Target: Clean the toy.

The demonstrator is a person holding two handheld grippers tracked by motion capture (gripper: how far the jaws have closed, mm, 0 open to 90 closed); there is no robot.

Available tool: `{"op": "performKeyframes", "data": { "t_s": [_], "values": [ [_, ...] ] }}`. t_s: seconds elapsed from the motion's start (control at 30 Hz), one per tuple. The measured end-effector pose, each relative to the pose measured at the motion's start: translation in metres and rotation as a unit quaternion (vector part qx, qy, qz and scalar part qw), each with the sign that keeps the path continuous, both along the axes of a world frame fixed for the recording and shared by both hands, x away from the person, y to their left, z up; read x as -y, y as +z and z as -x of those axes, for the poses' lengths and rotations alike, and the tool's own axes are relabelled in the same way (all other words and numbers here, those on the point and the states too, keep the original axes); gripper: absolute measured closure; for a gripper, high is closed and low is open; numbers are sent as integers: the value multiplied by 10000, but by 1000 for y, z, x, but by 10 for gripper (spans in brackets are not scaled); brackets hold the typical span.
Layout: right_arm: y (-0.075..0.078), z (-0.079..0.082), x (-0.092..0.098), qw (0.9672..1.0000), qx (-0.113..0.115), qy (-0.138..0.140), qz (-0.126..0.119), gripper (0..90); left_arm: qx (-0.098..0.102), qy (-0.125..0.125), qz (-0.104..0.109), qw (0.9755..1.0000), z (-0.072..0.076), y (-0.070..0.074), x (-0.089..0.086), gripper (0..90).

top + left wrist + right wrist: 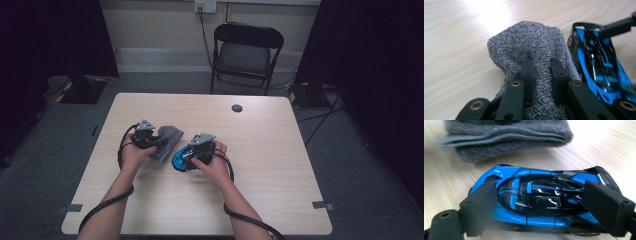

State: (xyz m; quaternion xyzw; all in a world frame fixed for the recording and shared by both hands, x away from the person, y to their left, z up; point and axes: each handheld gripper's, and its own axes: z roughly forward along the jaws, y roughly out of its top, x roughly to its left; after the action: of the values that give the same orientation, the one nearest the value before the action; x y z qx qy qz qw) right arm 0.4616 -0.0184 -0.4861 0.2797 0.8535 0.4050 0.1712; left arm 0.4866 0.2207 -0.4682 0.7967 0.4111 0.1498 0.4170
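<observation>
Two hand-held grippers at work near the middle of the table (280,150), both occupied. Nearest the person: right gripper (536,202) clamped across the blue and black toy car (534,200), one jaw at the nose end, the other at the tail, pads touching the bodywork at both ends. Car kept roof-up, low over or on the wood; contact with the table not determinable. Likely reason for the end-to-end grip: body steadied and roof and flanks left exposed for wiping. Seen from above as right gripper (199,152) with car (179,160) projecting toward the left hand.

Just beyond and beside the car: left gripper (541,75) closed on a bunched fold of the grey terry cloth (529,47), fabric pinched between the jaws and humped ahead of them. Remainder of cloth resting on the table, edge just beside the car's flank. Judged purpose: cloth gathered into a pad for rubbing the car.

Farther off: round dark grommet (237,108) in the tabletop, then a black folding chair (246,50) against the wall. No part in the work.
</observation>
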Motion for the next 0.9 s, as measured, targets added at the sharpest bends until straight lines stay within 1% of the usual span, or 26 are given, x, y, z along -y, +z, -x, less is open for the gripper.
{"op": "performKeyframes", "data": {
  "t_s": [0.03,0.07,0.1,0.2,0.23,0.27,0.33,0.37,0.43,0.5,0.57,0.6,0.63,0.73,0.83,0.9],
  "values": [
    [0,0,0,10000,-15,-7,14,122,-33,9,-14,10000,-6,-4,6,756],
    [1,0,0,10000,-24,-9,23,122,-64,5,-13,10000,-9,-6,9,756],
    [1,0,0,10000,-24,-9,23,122,-64,5,-13,10000,-9,-6,9,757],
    [1,-1,-1,10000,-33,-3,43,122,-51,20,0,10000,-16,-8,20,756],
    [1,-1,-1,10000,-37,-2,43,122,-1,-21,-101,9999,-20,-8,28,755],
    [1,-1,-1,10000,-37,-2,43,122,-1,-21,-101,9999,-20,-8,28,752],
    [1,-1,0,10000,-36,-1,41,122,39,-40,-193,9998,-23,-9,36,749],
    [1,-1,-1,10000,-29,-17,27,121,67,-8,-225,9997,-26,-11,42,743],
    [1,-1,-1,10000,-19,-11,18,122,53,-29,-255,9997,-27,-11,45,740],
    [1,-1,-1,10000,-23,-15,22,122,79,15,-210,9997,-28,-12,52,734],
    [1,-1,-1,10000,-23,-17,18,121,114,22,-275,9996,-29,-14,58,721],
    [0,-1,-1,10000,-18,-18,8,121,121,63,-240,9996,-29,-14,60,719],
    [0,0,0,10000,-9,-20,-4,121,101,71,-217,9997,-29,-16,62,719],
    [0,0,0,10000,-6,-21,-7,121,72,106,-260,9996,-28,-20,66,718],
    [0,-1,-1,10000,-22,-34,12,121,21,160,-152,9998,-29,-21,65,721],
    [0,-1,-1,10000,-22,-40,6,121,20,135,-166,9998,-29,-21,65,723]
  ]
}}
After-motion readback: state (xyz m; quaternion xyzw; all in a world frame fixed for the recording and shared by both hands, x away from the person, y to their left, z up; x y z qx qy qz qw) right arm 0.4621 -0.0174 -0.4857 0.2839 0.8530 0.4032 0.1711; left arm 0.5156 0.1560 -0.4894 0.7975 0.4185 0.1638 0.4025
